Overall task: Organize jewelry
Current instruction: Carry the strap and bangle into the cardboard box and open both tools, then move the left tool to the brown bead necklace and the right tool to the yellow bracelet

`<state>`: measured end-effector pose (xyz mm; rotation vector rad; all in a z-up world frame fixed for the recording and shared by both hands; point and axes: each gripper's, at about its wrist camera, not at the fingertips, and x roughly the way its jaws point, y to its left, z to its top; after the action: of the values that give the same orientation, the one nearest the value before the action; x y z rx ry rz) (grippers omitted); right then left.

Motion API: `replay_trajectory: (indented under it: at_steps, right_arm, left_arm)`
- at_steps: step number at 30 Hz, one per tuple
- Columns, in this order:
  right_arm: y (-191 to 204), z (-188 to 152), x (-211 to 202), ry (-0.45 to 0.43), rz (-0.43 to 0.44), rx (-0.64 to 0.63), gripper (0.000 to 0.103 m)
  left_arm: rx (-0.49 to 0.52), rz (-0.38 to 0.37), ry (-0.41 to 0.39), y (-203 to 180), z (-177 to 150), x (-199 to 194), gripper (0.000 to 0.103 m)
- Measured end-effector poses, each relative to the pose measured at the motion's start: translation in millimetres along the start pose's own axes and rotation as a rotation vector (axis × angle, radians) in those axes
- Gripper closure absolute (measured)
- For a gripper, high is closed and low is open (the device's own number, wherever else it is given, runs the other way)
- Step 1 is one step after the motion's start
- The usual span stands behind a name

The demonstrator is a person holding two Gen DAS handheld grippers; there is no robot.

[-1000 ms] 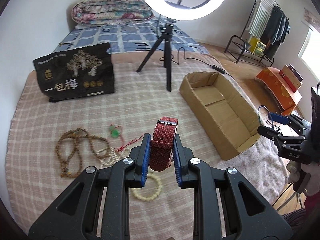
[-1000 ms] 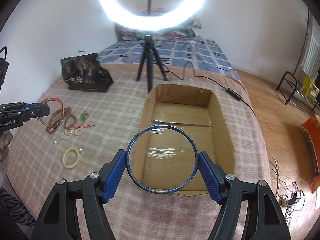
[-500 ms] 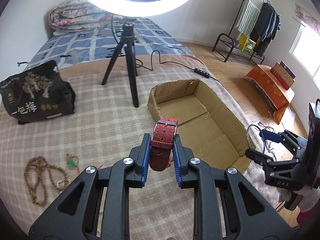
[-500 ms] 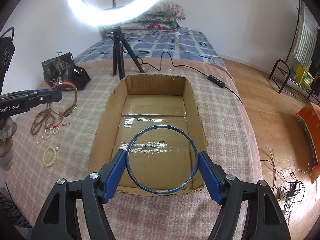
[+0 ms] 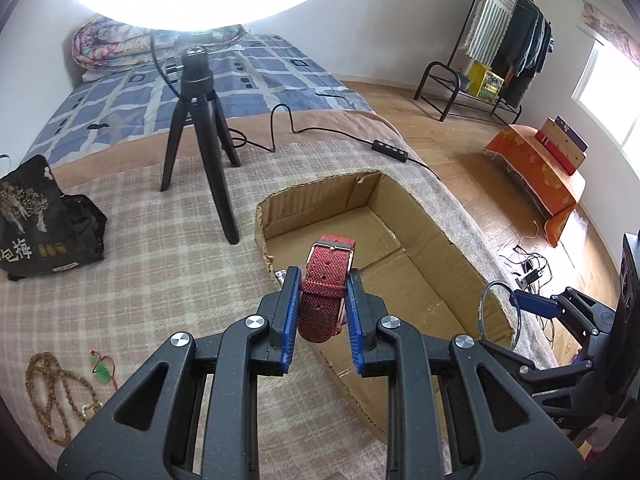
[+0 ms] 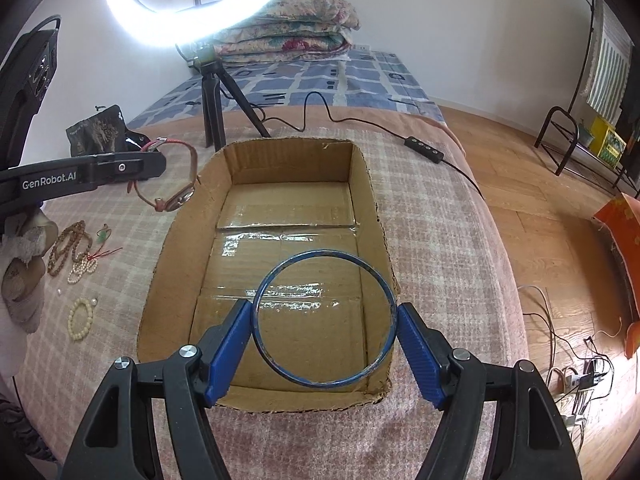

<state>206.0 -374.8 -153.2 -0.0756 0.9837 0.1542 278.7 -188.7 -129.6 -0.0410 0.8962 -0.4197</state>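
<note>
My left gripper (image 5: 322, 312) is shut on a red woven-strap watch (image 5: 325, 292) and holds it over the left rim of the open cardboard box (image 5: 436, 240). From the right wrist view the watch (image 6: 176, 196) hangs from the left gripper (image 6: 158, 166) at the box's left wall (image 6: 176, 264). My right gripper (image 6: 324, 318) is shut on a thin blue bangle (image 6: 325, 255), held above the box's near end. The bangle (image 5: 486, 316) also shows in the left wrist view. The box is empty inside.
Brown bead necklaces (image 6: 66, 246), a green pendant on red cord (image 6: 103, 236), pearl strands (image 6: 82, 270) and a cream bead bracelet (image 6: 80, 318) lie on the checked blanket left of the box. A ring-light tripod (image 5: 200, 132), its cable and a black bag (image 5: 36, 228) stand behind.
Both grippers moved toward the box. The left gripper carried the watch right, to the box's left rim. The right gripper brought the bangle further over the box's near end.
</note>
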Motion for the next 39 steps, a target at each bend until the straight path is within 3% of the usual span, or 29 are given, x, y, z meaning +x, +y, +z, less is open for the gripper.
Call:
replay_trajectory:
  at_steps: [2, 3, 4, 6, 26, 39]
  right_arm:
    - [0.7, -0.5, 1.8, 0.004, 0.001, -0.001, 0.027]
    - [1.1, -0.5, 2.0, 0.005, 0.0, -0.002, 0.024]
    - [1.7, -0.8, 1.9, 0.004, -0.003, -0.005, 0.019]
    - [2.9, -0.6, 1.3, -0.001, -0.011, -0.01, 0.014]
    - [24.0, 2.8, -31.6, -0.044, -0.031, -0.032, 0.011]
    - [65.2, 0.1, -86.5, -0.102, -0.01, -0.044, 0.011]
  left_arm:
    - [0.007, -0.009, 0.005, -3.4, 0.7, 2.4, 0.082]
    - [0.011, -0.013, 0.009, -5.3, 1.7, 3.6, 0.075]
    - [0.014, -0.016, 0.011, -7.0, 2.7, 4.2, 0.056]
    - [0.022, -0.008, -0.011, -9.5, 3.2, 1.4, 0.046]
    - [0.014, 0.051, -0.067, 5.3, -0.2, -52.2, 0.046]
    - [-0.027, 0.128, -0.131, 50.3, -23.6, -141.3, 0.046]
